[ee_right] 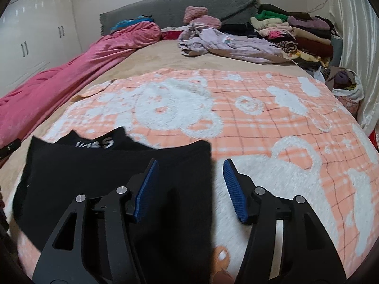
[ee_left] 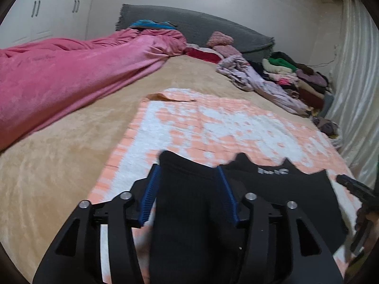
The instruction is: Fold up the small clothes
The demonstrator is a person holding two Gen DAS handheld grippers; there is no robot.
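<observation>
Left wrist view: black garment [ee_left: 189, 201] lies between spread jaws, on the peach blanket [ee_left: 213, 123].

The left gripper [ee_left: 188, 172] straddles a strip running toward 12 o'clock. The right gripper [ee_right: 188, 168], jaws also apart, has the garment's edge at its 9 o'clock pad; neither visibly grips cloth.

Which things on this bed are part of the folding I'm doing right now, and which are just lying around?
Part of the job:
black garment
left claw, open over it
right claw, open at its edge
orange and white blanket under it

Lying about:
pink duvet
lilac clothes
stacked clothes
grey headboard cover
</observation>
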